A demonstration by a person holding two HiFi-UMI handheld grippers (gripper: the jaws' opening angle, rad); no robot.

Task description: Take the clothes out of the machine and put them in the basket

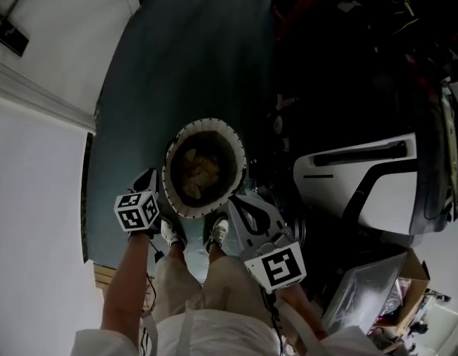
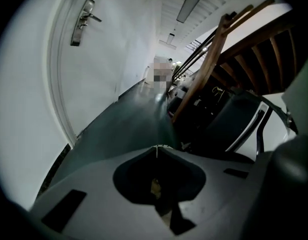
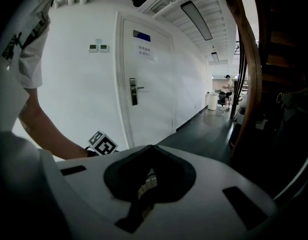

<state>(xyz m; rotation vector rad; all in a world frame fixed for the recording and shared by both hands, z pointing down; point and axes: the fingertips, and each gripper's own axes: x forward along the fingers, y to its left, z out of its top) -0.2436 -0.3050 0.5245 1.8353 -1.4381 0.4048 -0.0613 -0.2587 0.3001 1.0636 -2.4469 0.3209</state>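
The left gripper [image 2: 156,147] had its jaws pressed together at the tips with nothing between them. The right gripper [image 3: 151,147] was the same, shut and empty. Both hung just above the near rim of a round basket with a pale ribbed rim [image 1: 206,122], one at each side of it.

The basket stood on the dark grey-green floor [image 1: 184,65], just ahead of the person's light shoes [image 1: 217,232]. A crumpled heap of brownish clothes [image 1: 199,170] lay at the bottom of it.

To the basket's right stood a white appliance with a long black handle [image 1: 355,176], which I took for the machine. I could not see into it.

To my eye a load was already delivered, and the step in hand was the pause between trips. The next move would call for turning right to the machine, spreading the jaws and reaching in for any garment left.
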